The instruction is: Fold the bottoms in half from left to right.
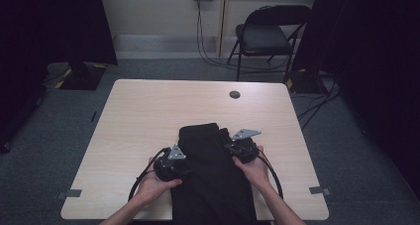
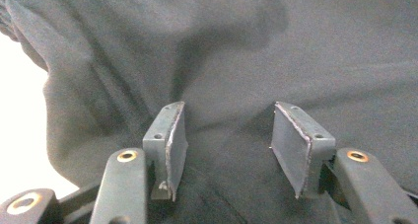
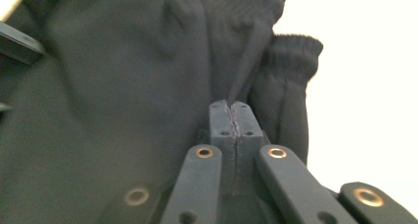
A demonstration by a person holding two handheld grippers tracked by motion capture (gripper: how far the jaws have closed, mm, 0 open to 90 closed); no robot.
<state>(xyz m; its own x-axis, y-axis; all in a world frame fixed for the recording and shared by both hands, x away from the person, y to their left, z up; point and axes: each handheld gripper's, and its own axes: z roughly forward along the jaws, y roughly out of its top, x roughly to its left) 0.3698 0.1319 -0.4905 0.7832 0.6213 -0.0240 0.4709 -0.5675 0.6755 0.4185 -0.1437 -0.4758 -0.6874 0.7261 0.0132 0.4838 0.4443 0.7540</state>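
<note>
Trousers [image 1: 214, 170] lie at the bench's [image 1: 138, 116] near edge as our right tongs [image 3: 231, 116] pinch a fold, left tongs [image 2: 229, 145] parted over cloth.

A dark folded cloth garment [image 1: 213, 170] lies on the pale wooden table [image 1: 138, 116], with the left gripper [image 1: 171, 166] and right gripper [image 1: 243, 148] at its 2 sides.

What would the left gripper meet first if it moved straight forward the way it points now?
Most likely the black garment: the left gripper has open jaws aimed straight into the cloth, which lies close ahead. Whether the pads already touch it is unclear.
</note>
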